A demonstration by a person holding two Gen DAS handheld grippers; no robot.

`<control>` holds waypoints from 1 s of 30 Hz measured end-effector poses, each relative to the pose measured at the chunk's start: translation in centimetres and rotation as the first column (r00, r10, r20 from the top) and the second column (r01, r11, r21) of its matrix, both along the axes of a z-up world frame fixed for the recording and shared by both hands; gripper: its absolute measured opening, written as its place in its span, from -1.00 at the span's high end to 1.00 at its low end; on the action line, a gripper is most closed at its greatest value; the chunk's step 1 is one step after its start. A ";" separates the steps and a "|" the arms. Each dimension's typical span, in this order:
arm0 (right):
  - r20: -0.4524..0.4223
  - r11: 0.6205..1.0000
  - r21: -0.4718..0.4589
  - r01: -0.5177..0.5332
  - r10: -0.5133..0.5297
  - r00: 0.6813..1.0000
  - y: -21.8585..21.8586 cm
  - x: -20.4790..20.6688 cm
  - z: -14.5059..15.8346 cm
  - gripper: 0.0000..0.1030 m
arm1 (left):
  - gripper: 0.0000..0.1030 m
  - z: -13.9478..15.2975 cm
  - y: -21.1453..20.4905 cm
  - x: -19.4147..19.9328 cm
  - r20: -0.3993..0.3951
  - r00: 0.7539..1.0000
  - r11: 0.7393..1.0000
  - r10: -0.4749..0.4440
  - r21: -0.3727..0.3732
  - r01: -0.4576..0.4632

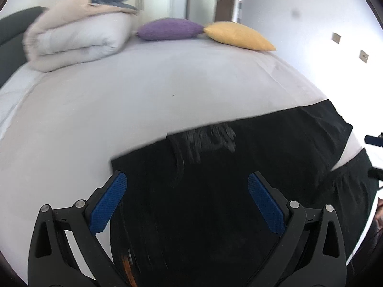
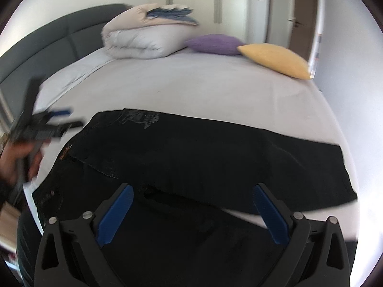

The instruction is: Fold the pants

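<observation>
Black pants [image 2: 203, 153] lie spread on the near part of a white bed [image 2: 191, 88], waist to the left, legs running right; a grey print marks the upper left. They also show in the left wrist view [image 1: 239, 167]. My left gripper [image 1: 186, 179] is open and empty, hovering over the waist end; it also shows in the right wrist view [image 2: 59, 119], blurred, at the left. My right gripper [image 2: 193, 190] is open and empty above the near leg.
A folded white duvet [image 2: 141, 38], a purple cushion [image 2: 215, 44] and a yellow cushion [image 2: 275, 59] sit at the far side of the bed. A grey headboard [image 2: 47, 40] runs along the left. A wall and door stand behind.
</observation>
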State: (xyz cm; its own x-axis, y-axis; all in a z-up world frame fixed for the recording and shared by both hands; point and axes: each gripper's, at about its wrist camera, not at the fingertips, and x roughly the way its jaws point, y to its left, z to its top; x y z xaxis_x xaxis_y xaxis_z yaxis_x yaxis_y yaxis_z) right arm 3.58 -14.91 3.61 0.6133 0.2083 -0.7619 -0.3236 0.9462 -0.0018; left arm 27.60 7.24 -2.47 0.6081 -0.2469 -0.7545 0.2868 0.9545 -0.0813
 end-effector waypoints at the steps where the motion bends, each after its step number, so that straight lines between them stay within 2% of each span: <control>1: -0.005 0.999 -0.013 -0.031 0.031 1.000 0.1 0.6 -0.2 -0.89 | -1.00 -0.3 0.4 2.1 -0.013 0.999 0.999 -0.036 -0.014 0.035; 3: -0.022 0.995 -0.030 -0.091 0.090 0.996 0.0 1.5 -0.8 -0.82 | -1.00 -1.2 0.9 5.4 -0.051 0.992 0.993 -0.111 -0.031 0.110; 6: -0.062 0.990 -0.029 -0.138 0.136 0.989 -0.4 2.7 -1.9 -0.66 | -1.00 -3.2 0.9 10.2 -0.111 0.977 0.981 -0.183 0.051 0.190; 8: -0.085 0.986 -0.024 -0.164 0.161 0.983 -0.5 3.6 -2.7 -0.61 | -0.99 -4.5 1.2 12.7 -0.162 0.963 0.973 -0.216 0.042 0.226; 10: -0.094 0.983 -0.018 -0.185 0.182 0.979 -0.2 4.2 -3.4 -0.60 | -0.89 -5.5 1.2 14.1 -0.191 0.951 0.967 -0.243 0.027 0.253; 13: -0.104 0.978 -0.023 -0.209 0.206 0.973 0.4 5.0 -4.4 -0.60 | -0.86 -6.7 0.6 16.2 -0.218 0.934 0.955 -0.282 0.027 0.295; 15: -0.076 0.976 -0.004 -0.219 0.218 0.973 0.7 5.3 -4.9 -0.60 | -0.84 -7.9 0.2 17.3 -0.268 0.917 0.950 -0.296 0.021 0.312; 16: -0.080 0.974 -0.002 -0.227 0.227 0.971 1.0 5.5 -5.3 -0.60 | -0.77 -8.5 0.0 17.6 -0.290 0.907 0.946 -0.304 0.020 0.324; 18: -0.079 0.971 0.001 -0.241 0.240 0.968 1.4 5.7 -5.7 -0.60 | -0.70 -9.1 -0.1 18.1 -0.295 0.904 0.940 -0.308 0.051 0.337; 20: -0.074 0.968 0.007 -0.253 0.253 0.965 1.7 5.9 -5.9 -0.57 | -0.43 -9.0 0.0 18.4 -0.288 0.906 0.941 -0.309 0.043 0.334; 21: -0.074 0.966 0.006 -0.260 0.259 0.963 1.9 6.1 -6.0 -0.55 | -0.13 -8.8 0.1 18.7 -0.290 0.906 0.944 -0.307 0.031 0.329; 22: -0.072 0.965 0.004 -0.263 0.262 0.962 2.1 6.2 -6.1 -0.52 | 0.43 -8.7 0.1 18.6 -0.288 0.909 0.946 -0.301 0.030 0.323; 23: -0.071 0.964 0.001 -0.265 0.265 0.962 2.3 6.5 -6.1 -0.49 | 0.58 -8.6 0.1 18.5 -0.289 0.911 0.949 -0.293 0.028 0.314; 25: -0.067 0.963 0.002 -0.270 0.269 0.961 2.8 7.1 -5.9 -0.41 | 0.73 -8.2 -0.3 17.6 -0.287 0.910 0.945 -0.299 0.041 0.323; 28: -0.047 0.960 -0.001 -0.280 0.280 0.959 3.6 7.9 -5.1 -0.33 | 0.82 -7.7 -1.4 15.8 -0.238 0.924 0.937 -0.300 0.107 0.332; 30: -0.036 0.956 -0.009 -0.292 0.292 0.956 4.2 8.5 -4.7 -0.31 | 0.83 -7.0 -1.5 14.4 -0.190 0.933 0.935 -0.307 0.123 0.333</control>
